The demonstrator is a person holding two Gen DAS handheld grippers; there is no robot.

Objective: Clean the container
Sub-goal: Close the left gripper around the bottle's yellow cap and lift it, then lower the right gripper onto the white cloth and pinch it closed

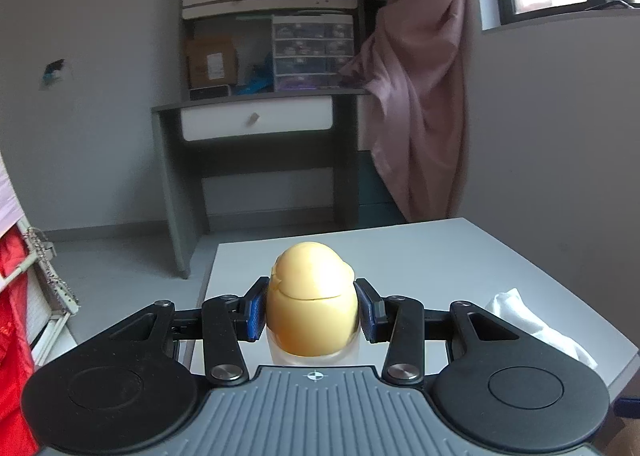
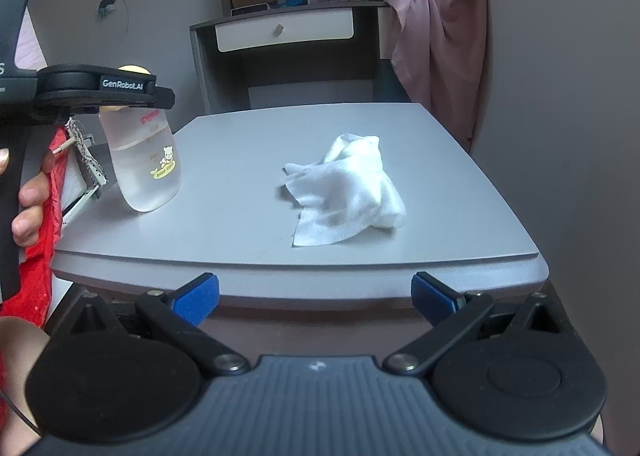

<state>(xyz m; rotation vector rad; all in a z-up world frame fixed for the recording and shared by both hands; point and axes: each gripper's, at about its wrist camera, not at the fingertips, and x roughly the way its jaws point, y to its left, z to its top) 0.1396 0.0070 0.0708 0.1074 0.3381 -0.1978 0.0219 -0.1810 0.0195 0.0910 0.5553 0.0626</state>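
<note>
The left tool [image 1: 313,310] is clenched on the one baby bottle [image 2: 142,160], its two blue pads [image 1: 256,312] pressing either side of the yellow cap [image 1: 312,296] just above the seam. Seen from the right wrist, the bottle is clear, printed with a small bear, and tilted; its base is at the near left corner of the grey counter [image 2: 240,160], though whether it touches the top I cannot tell. A hand [image 2: 28,212] grips that tool's handle at the left edge of the view.

The right tool [image 2: 315,292] is released, its two blue pads [image 2: 198,298] spread wide with nothing between them, hanging just in front of the counter's near edge.

One crumpled white cloth [image 2: 348,192] lies alone near the middle of the counter, well apart from the bottle and from both tools.

Beyond the counter stands one grey desk [image 1: 256,112] with a single white drawer [image 1: 256,120]; on it sit one cardboard box [image 1: 212,60] and one clear organiser [image 1: 314,50] holding several small drawers. One pink curtain [image 1: 424,76] hangs to its right.
</note>
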